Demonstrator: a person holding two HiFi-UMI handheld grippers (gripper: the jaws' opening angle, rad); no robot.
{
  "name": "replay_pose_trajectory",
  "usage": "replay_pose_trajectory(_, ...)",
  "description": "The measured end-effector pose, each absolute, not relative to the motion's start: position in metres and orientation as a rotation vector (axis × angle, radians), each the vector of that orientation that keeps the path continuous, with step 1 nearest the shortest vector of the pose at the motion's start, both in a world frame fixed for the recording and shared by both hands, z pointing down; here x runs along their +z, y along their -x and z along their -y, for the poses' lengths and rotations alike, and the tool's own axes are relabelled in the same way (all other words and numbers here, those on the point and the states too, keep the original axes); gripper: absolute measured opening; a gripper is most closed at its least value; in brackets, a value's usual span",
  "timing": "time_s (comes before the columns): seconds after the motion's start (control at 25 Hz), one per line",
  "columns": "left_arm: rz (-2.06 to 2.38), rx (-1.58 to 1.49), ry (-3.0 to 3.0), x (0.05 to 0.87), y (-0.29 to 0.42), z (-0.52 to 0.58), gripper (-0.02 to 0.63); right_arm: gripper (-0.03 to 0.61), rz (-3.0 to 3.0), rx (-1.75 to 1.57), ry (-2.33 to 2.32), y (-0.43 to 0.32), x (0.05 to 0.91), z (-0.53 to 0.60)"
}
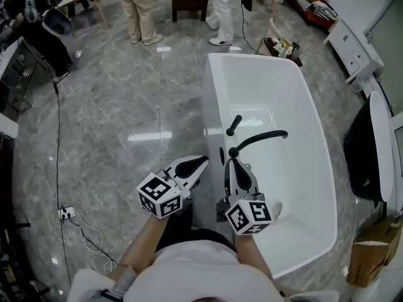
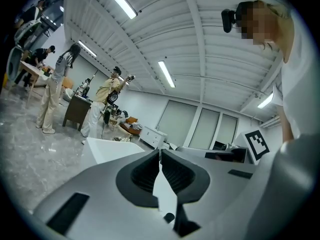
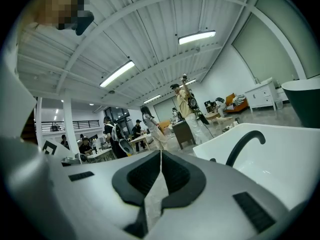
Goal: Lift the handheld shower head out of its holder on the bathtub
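**Spotter:** Where is the shower head from your grippers?

**Me:** I'm using the black spout (image 1: 258,139) as my mark. The shower head (image 1: 234,125) stands on the rim of the bathtub (image 1: 213,93), just beyond the spout's foot on the side away from me. It's a short black wand, tilted, with its top leaning in over the basin. I can't make out the holder under it.

**Spotter:** Which hand is nearer?

**Me:** The right gripper (image 1: 231,163). Its tips sit just on my side of the spout's foot and point roughly along the rim toward the wand. That puts the foot between my fingers and the target. The left gripper (image 1: 203,162) is off to the left of the spout, outside the tub over the floor (image 1: 107,124), and farther from the wand.

**Spotter:** And the jaws?

**Me:** Both pairs are pressed together, pad against pad, with nothing between them. Each gripper's own view shows only a thin seam. I'm holding nothing and touching nothing.

**Spotter:** So what does the reach need?

**Me:** As I judge it, I'd spread the right jaws first and pass the spout's foot. Then I'd close across the wand's tilted axis and draw it up along that axis. Arriving with the jaws together would probably just knock it.
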State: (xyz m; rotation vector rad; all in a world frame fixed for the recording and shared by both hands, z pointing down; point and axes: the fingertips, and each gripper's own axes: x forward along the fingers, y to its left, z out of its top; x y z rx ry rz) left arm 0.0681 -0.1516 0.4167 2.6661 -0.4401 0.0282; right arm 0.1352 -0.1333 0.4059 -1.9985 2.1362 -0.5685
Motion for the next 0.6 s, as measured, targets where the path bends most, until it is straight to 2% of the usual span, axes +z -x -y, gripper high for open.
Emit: replay_pose_trajectory(0.6,0.346,0.034,-2.674,0.412,-0.096,0.246,0.020,0.018,-2.095,-0.548,2.038,-0.152,0.401,0.229)
